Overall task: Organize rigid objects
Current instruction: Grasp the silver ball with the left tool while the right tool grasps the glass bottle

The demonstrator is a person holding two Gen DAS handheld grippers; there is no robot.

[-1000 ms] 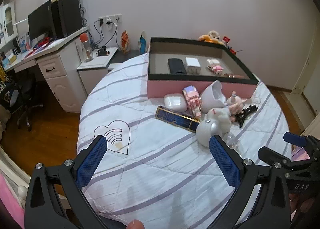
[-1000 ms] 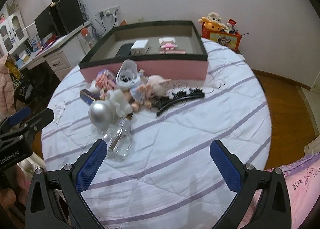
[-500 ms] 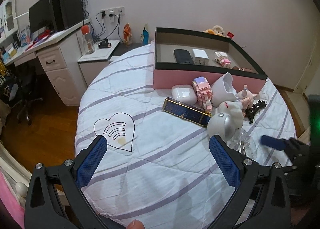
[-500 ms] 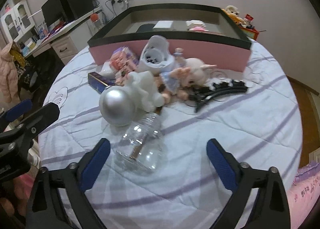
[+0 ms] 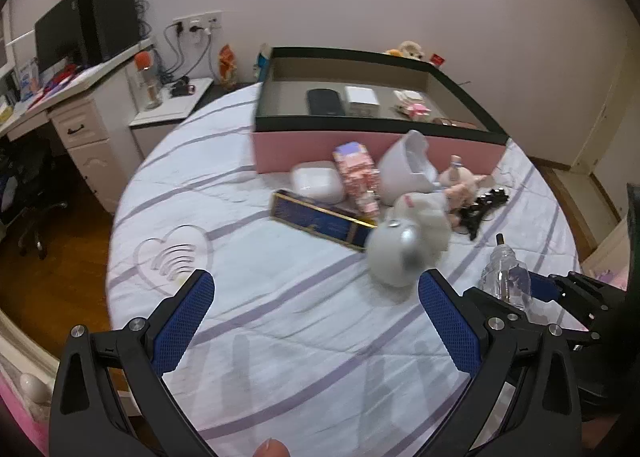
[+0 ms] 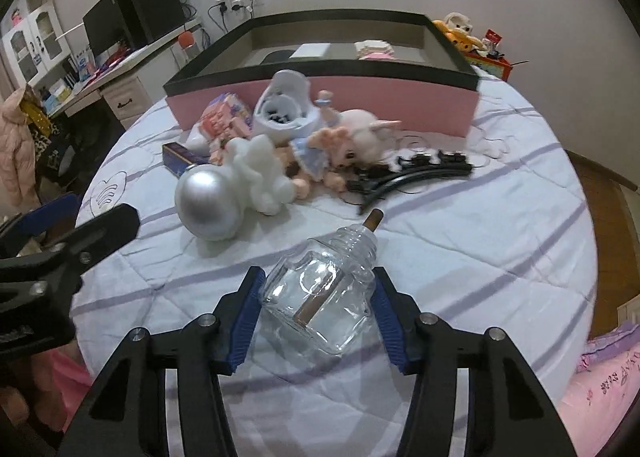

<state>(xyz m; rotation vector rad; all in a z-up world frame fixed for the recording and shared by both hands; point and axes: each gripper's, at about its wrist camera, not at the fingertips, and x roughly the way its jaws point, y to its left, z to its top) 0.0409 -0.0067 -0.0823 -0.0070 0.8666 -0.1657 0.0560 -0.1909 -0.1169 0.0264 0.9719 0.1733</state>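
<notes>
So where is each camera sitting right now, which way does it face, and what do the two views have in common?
Left wrist: sits on the left tool, looking down across the round bed at the silver ball and pink box; its blue fingers and a fingertip show.
Right wrist: sits on the right tool, looking down at the clear glass bottle between its closing fingers; the left tool appears at left.
Shared: silver ball, bottle, pink box, toy pile.

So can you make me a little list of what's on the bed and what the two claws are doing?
surface: striped bedcover
right claw: closing around the clear glass bottle, which lies on its side
left claw: open, nothing between its pads
box: pink, dark rim, a few things inside
pile by box: silver ball, dolls, black hair clip
</notes>
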